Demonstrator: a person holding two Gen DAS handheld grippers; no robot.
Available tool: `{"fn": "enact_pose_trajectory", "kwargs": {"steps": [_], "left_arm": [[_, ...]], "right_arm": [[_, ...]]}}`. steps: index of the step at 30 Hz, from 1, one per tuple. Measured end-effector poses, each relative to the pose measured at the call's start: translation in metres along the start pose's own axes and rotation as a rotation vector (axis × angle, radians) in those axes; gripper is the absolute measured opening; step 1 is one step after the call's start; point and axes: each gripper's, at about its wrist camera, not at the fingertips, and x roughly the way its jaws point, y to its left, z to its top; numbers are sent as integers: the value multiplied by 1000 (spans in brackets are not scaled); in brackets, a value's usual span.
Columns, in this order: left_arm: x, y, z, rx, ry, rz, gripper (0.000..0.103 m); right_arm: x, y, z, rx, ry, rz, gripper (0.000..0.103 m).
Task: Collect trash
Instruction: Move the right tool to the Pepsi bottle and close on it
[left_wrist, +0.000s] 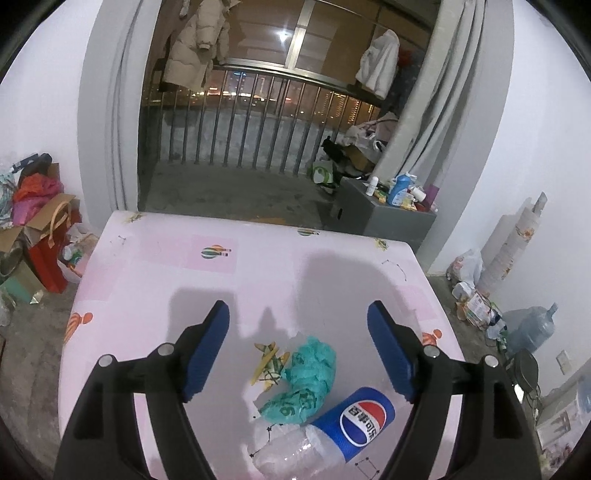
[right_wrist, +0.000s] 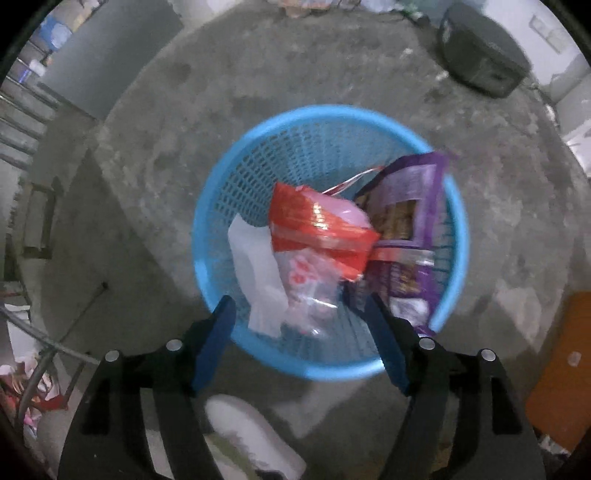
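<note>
trash is seen in two places. on the pink tabletop (left_wrist: 258, 266), a crumpled teal bag (left_wrist: 310, 380) lies in the near middle, with a crushed clear bottle with a blue pepsi label (left_wrist: 332, 432) touching it on the near right. the left gripper (left_wrist: 298, 317) is held above them, its blue fingers (left_wrist: 207, 350) spread wide with nothing between them; bag and bottle lie below the gap, untouched.

the right gripper (right_wrist: 300, 306) is pointed almost straight down over a blue mesh basket (right_wrist: 258, 155) standing on the concrete floor (right_wrist: 147, 147). its fingers (right_wrist: 214, 343) are parted wide and nothing is gripped. in the basket, a red wrapper (right_wrist: 317, 229) is seen on top, blurred, with a purple snack bag (right_wrist: 406, 229) leaning at the right wall, white paper (right_wrist: 255, 266) at the left and a clear printed bag (right_wrist: 310, 295) at the near side.
</note>
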Motion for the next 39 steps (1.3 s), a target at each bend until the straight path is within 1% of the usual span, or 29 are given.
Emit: {"fn": "enact_pose_trajectory", "kwargs": {"steps": [2, 5, 7, 8, 10, 12, 15, 16, 18, 20, 23, 25, 27, 29, 31, 33, 35, 38, 39], "left_arm": [[-1, 2, -4, 9, 0, -6, 76], [-4, 7, -10, 15, 1, -10, 76], [-5, 12, -13, 16, 1, -11, 77], [-6, 14, -15, 16, 2, -11, 77], [-8, 20, -18, 15, 5, -10, 77], [-10, 25, -22, 12, 9, -10, 77], [-9, 34, -28, 8, 17, -6, 77], [-9, 36, -29, 7, 20, -5, 77], [-7, 42, -35, -2, 29, 2, 77], [-5, 48, -40, -8, 39, 6, 77], [3, 56, -49, -29, 65, 20, 77], [8, 57, -54, -27, 86, 25, 77], [13, 54, -62, -9, 120, 31, 77], [15, 51, -69, -1, 153, 18, 77], [16, 49, -79, -6, 201, -47, 77], [16, 48, -87, -27, 247, -122, 75], [19, 48, -97, -59, 321, -218, 75], [20, 46, -105, -92, 368, -305, 74], [20, 44, -108, -99, 389, -345, 73]], "right_arm": [[-22, -1, -5, -5, -47, -6, 69], [-66, 2, -14, -32, -159, -10, 69], [-98, 4, -21, -50, -239, 11, 69], [-113, 9, -25, -59, -274, 38, 69], [-146, 22, -36, -86, -337, 128, 69], [-174, 42, -51, -123, -378, 240, 69], [-202, 80, -75, -207, -379, 411, 69], [-207, 94, -83, -237, -358, 473, 69], [-210, 124, -100, -295, -289, 598, 69], [-205, 159, -120, -345, -186, 729, 69], [-188, 212, -153, -411, -12, 867, 69], [-176, 245, -179, -427, 97, 927, 69], [-156, 273, -198, -417, 208, 957, 69], [-139, 293, -212, -385, 298, 964, 69], [-131, 309, -224, -368, 360, 976, 69], [-127, 320, -228, -366, 377, 973, 69], [-122, 329, -229, -369, 377, 961, 69], [-121, 334, -226, -363, 380, 953, 69], [-122, 331, -225, -359, 380, 956, 69]]}}
